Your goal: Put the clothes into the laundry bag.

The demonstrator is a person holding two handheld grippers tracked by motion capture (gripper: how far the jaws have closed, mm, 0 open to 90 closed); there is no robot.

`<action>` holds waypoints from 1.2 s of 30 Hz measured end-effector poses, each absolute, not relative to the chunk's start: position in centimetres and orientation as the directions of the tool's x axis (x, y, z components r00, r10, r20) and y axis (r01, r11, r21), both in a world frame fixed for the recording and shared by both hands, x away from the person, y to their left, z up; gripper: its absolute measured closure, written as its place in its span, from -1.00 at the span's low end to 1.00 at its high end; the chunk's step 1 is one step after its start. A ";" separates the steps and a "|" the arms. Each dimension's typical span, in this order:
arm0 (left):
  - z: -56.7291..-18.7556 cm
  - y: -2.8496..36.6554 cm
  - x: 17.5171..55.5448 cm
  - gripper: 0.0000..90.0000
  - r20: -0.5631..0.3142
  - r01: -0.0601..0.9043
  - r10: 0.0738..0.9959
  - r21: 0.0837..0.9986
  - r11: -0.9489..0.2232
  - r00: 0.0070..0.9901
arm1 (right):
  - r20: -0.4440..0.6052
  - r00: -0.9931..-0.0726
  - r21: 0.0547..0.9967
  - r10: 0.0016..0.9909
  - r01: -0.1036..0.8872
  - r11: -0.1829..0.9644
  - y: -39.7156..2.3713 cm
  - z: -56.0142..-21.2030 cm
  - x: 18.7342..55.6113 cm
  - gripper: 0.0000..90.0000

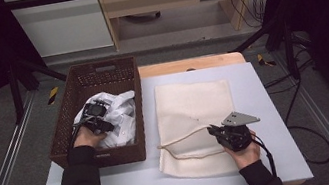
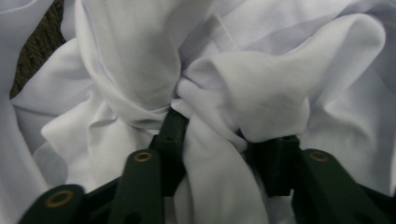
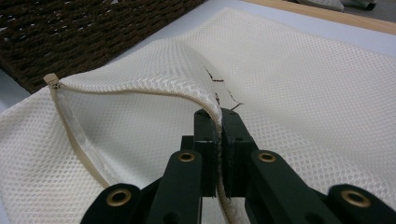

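Now we've got both hands busy: the left gripper [image 1: 97,118] is down inside the brown wicker basket [image 1: 66,120], and in its own view the jaws are pinched on a bunched fold of the white garment [image 2: 261,84], cloth spilling out either side of the pads. Over on the grey mat [image 1: 264,96], the right gripper [image 1: 220,133] has its jaws pressed together on the upper lip of the cream mesh laundry bag [image 1: 194,102], lifting that edge so the zip [image 3: 70,135] curves away and a mouth gapes toward the basket. So the garment sits crumpled in the basket, just beside the bag, with the basket wall between them. Where could this slip? The left grip looks like a small bite of a big loose shirt; lift it and the rest may trail, snag on the basket rim or drag across the mat instead of dropping into the bag. A thin fold could also slide out of the pads under the cloth's own weight. And the right side holds just one layer of mesh: if that edge sags or pulls free, the mouth flattens and the garment piles up on top of the bag rather than inside it.
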State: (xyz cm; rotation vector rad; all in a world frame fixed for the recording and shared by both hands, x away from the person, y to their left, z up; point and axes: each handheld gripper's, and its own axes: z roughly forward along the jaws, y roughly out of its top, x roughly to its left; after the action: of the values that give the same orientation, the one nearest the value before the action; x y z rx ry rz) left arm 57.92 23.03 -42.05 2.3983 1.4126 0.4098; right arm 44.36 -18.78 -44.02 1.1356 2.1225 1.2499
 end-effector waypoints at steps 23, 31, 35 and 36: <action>-41.0 23.0 56.7 0.30 0.139 0.691 0.878 0.566 -0.449 0.457 | 0.044 -0.569 0.867 0.821 0.430 0.251 -19.1 -44.0 44.3 0.92; -42.4 22.6 57.7 -0.86 0.188 0.704 0.852 0.492 -0.512 0.489 | 0.041 -0.572 0.867 0.819 0.428 0.256 -19.1 -44.0 44.3 0.89; -42.9 22.7 58.3 -0.80 0.105 0.751 0.859 0.442 -0.491 0.500 | 0.042 -0.575 0.861 0.817 0.435 0.262 -19.0 -44.2 44.4 0.87; -43.0 22.7 58.4 -0.72 0.081 0.762 0.861 0.429 -0.485 0.502 | 0.042 -0.575 0.862 0.817 0.435 0.261 -19.0 -44.2 44.4 0.86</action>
State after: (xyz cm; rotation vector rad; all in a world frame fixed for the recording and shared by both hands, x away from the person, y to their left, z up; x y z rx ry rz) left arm 58.39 22.74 -42.95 2.4113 1.3561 0.4089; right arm 44.42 -18.96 -44.19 1.1355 2.1244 1.2479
